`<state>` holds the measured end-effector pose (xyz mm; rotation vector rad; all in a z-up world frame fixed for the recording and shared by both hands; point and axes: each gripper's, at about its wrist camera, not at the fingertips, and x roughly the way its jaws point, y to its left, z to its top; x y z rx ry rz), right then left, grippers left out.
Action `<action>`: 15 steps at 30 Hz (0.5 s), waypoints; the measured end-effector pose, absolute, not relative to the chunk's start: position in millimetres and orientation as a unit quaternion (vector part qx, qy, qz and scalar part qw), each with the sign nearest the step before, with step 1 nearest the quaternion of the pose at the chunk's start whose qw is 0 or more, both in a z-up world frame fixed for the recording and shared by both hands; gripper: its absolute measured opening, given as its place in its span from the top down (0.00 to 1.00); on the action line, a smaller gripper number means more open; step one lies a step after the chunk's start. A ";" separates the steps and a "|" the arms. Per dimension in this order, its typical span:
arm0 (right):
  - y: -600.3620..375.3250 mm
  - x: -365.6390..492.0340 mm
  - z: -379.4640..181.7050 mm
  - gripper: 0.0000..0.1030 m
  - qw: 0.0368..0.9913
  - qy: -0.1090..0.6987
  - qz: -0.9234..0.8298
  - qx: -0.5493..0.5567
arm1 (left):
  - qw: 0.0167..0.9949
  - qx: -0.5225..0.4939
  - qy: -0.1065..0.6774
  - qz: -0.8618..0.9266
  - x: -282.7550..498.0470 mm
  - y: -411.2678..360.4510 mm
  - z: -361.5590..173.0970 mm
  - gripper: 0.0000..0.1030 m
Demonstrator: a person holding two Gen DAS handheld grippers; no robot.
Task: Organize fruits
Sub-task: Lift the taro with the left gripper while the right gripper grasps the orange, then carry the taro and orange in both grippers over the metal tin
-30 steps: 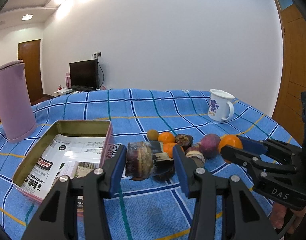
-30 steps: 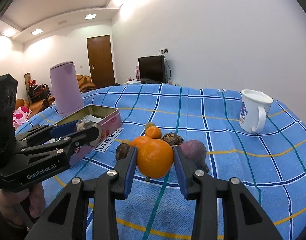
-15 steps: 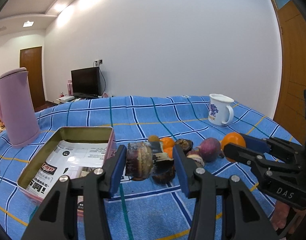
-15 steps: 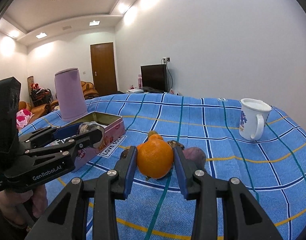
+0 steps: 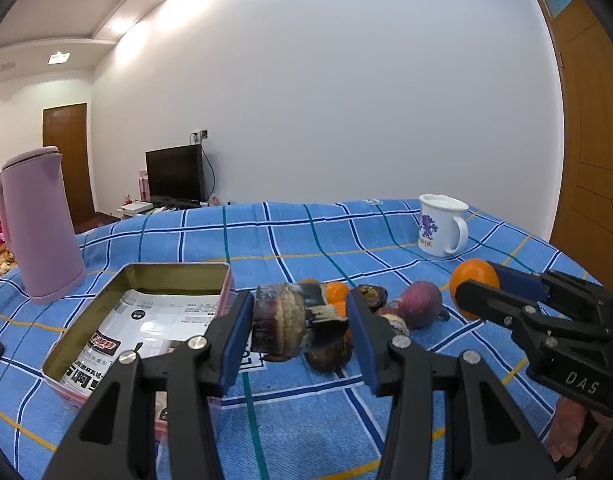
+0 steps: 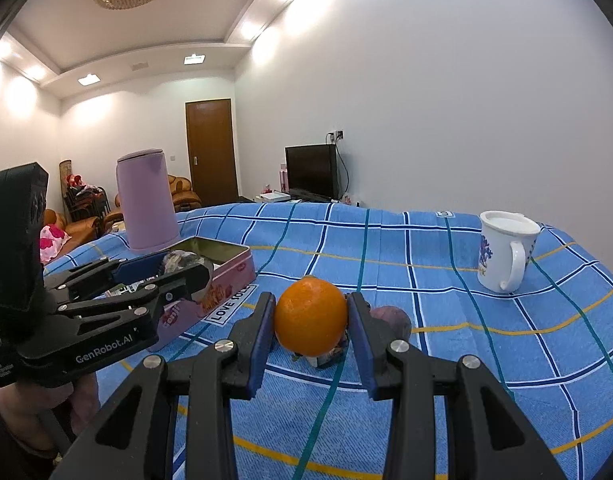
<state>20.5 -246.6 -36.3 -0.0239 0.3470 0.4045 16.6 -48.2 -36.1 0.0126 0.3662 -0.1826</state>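
Gripping one orange, right tongs; left tongs clamped on one dark, shrivelled fruit.

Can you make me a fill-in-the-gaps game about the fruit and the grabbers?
1. The right gripper is shut on an ____.
2. The white mug stands on a checked cloth that is mostly ____.
3. The pink tin lies in front of a tall ____ jug.
4. The left gripper holds a dark, shrivelled ____.

Missing words: orange; blue; purple; fruit

Orange clamped off the bed; dark mottled fruit clamped near open tin; remaining fruits clustered on bedspread.
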 end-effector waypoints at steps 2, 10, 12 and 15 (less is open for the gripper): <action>-247.1 19.4 -35.9 0.62 0.965 0.168 0.201 -0.011 | 0.980 0.007 0.180 -0.090 15.7 -48.5 -35.7 0.52; -248.1 14.6 -34.0 0.62 0.967 0.154 0.203 -0.011 | 0.982 0.013 0.168 -0.086 11.5 -51.1 -34.6 0.52; -248.1 12.1 -33.1 0.62 0.968 0.148 0.204 -0.012 | 0.982 0.015 0.165 -0.087 10.2 -51.6 -34.3 0.52; -248.5 10.6 -32.4 0.62 0.968 0.143 0.204 -0.013 | 0.983 0.016 0.162 -0.085 8.8 -51.8 -33.5 0.52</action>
